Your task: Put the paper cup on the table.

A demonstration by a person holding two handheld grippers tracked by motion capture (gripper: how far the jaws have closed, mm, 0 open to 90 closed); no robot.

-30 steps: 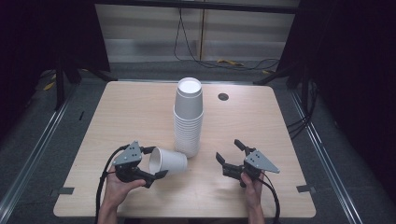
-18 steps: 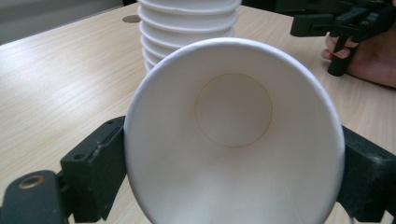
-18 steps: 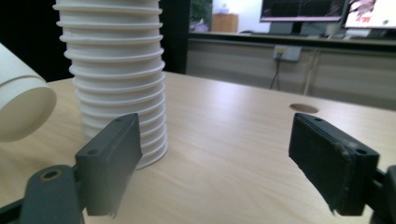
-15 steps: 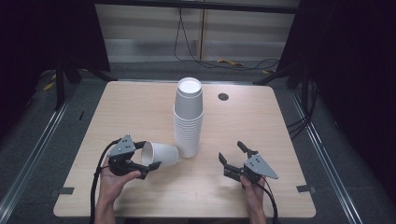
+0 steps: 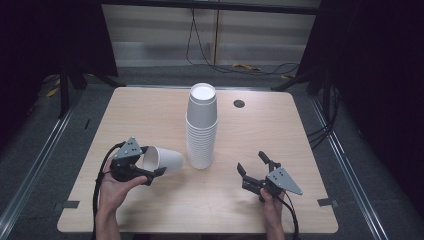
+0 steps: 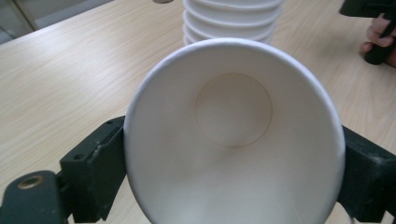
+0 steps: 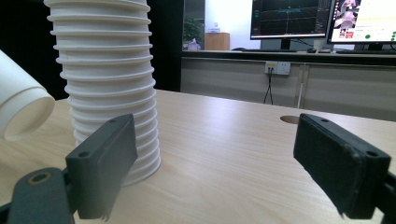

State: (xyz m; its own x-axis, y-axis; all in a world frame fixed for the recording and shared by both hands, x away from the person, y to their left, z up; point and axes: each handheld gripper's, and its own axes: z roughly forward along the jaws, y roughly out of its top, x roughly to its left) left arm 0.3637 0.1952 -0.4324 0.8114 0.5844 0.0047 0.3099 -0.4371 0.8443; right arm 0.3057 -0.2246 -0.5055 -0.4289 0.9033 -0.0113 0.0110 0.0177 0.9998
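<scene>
A tall stack of white paper cups [image 5: 202,125] stands upside down mid-table; its ribbed rims rise at the left of the right gripper view [image 7: 105,79]. My left gripper [image 5: 150,167] is shut on a single white paper cup [image 5: 163,159], held on its side with its base toward the stack. In the left gripper view that cup [image 6: 233,135] faces me mouth first, a black jaw pressed on each side. My right gripper [image 5: 254,169] stands open near the front right, nothing between its fingers [image 7: 105,165]. The held cup's base [image 7: 21,109] shows at that view's left edge.
The wooden table [image 5: 150,115] has a round cable hole [image 5: 239,104] behind the stack. Tape marks sit at the front corners. Monitors [image 7: 322,18] and a wall socket show beyond the table's far edge in the right gripper view.
My left gripper has drawn the single cup leftward and a little away from the stack. The right gripper has stayed open and shifted slightly.
</scene>
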